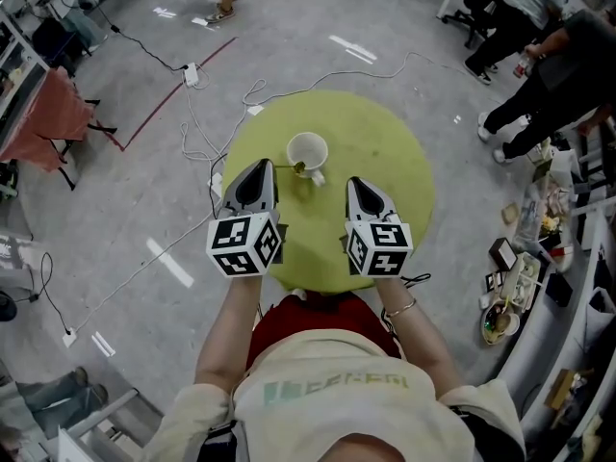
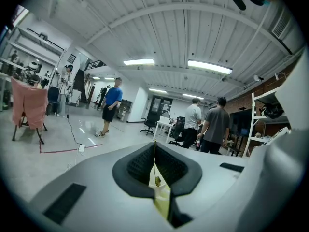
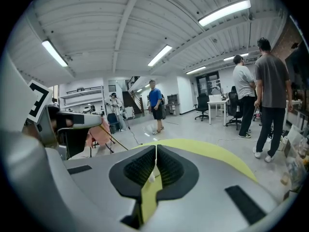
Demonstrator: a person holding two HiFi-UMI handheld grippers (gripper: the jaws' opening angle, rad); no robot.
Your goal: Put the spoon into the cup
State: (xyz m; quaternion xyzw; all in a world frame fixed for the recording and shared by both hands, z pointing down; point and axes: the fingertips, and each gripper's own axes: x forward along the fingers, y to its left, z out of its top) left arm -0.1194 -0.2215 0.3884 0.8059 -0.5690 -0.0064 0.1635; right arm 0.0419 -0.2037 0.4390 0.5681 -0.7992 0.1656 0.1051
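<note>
On yellow-green table (image 1: 385,142), white cup (image 1: 308,152) stood upright. Left gripper (image 1: 264,168) pinched thin spoon (image 1: 287,167) by handle end, bowl beside cup rim (probably light, stiff, slippery; handle safest hold). Right gripper (image 1: 357,183) closed, empty.

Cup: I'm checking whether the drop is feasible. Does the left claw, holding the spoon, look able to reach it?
Probably yes. The cup stands upright and open just ahead of the left claw. The spoon tip is near its rim, and nothing lies between them.
</note>
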